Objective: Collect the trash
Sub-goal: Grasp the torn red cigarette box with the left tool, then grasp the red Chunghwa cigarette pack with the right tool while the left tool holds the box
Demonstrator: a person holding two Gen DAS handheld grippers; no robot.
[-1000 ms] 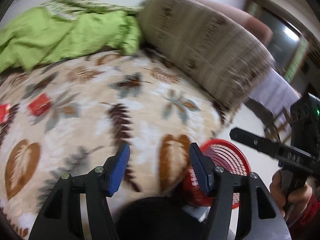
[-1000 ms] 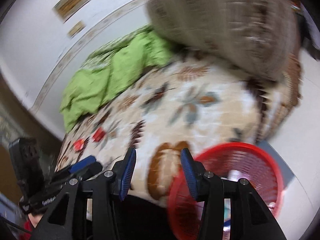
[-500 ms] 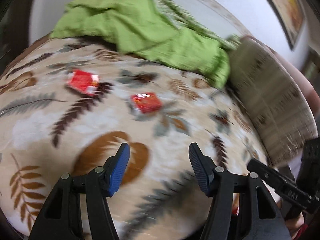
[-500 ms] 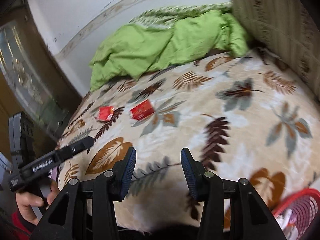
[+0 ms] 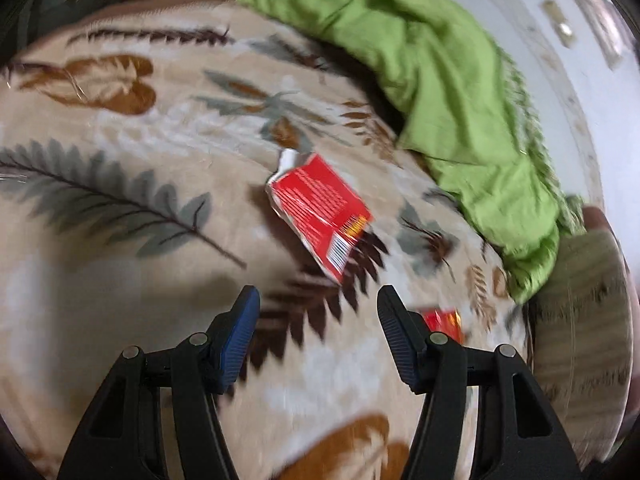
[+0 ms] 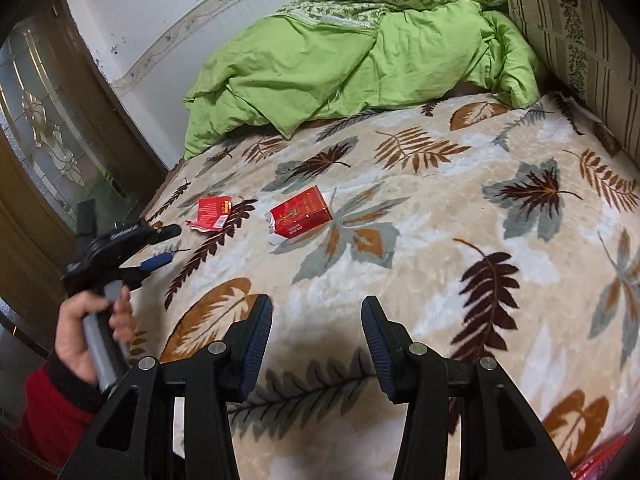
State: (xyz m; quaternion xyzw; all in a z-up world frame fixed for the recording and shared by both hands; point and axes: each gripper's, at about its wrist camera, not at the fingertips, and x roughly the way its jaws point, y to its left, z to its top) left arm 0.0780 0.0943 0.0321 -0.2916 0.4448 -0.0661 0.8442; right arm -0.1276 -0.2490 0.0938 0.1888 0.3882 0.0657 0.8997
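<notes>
Green quilt (image 6: 352,60) on leaf-print blanket (image 6: 440,200)

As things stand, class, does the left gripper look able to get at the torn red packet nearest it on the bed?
Probably yes. The left gripper is open and empty, the torn red packet lies flat on the leaf-print blanket just ahead, with nothing between them.

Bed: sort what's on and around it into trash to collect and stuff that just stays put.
Trash to collect:
- flattened red packet, nearest the left tool
- red box, torn open
- red basket, only its edge in view

Stays put:
- green quilt
- leaf-print blanket
- striped pillow
- door
</notes>
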